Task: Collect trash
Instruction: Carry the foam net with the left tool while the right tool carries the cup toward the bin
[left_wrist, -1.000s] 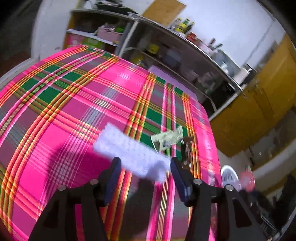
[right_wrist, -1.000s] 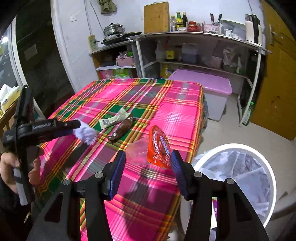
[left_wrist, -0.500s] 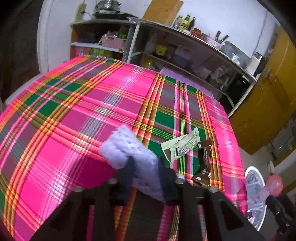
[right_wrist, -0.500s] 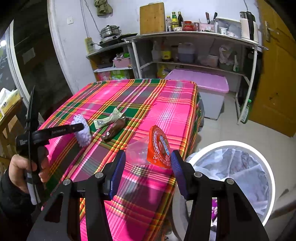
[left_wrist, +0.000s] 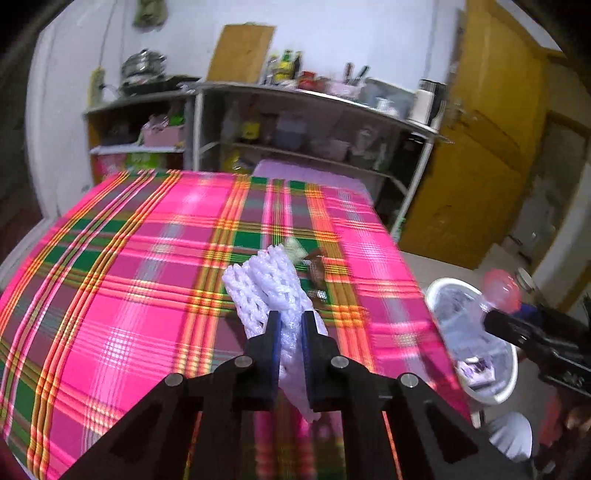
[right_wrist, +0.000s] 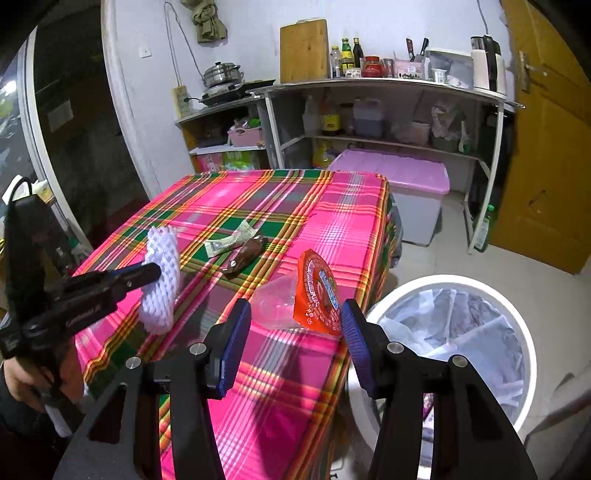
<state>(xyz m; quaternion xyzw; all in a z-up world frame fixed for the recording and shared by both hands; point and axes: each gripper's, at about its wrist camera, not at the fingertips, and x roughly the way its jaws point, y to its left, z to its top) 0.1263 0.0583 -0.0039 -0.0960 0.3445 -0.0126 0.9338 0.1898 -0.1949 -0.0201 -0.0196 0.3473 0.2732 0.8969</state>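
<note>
Now white foam net (left_wrist: 275, 291) pinched between left gripper's (left_wrist: 290, 325) just-closed jaws.

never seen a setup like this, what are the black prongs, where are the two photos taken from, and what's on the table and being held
The black prongs are two-fingered tools held by a person, each carrying a camera looking along its fingers. One photo is from the left tool, one from the right. The left hand-held gripper has just closed on a white foam net. The right hand-held gripper has a clear cup with a red lid between its fingers. On the plaid tablecloth lie a paper wrapper and a brown wrapper. A lined white bin stands beside the table.
</note>
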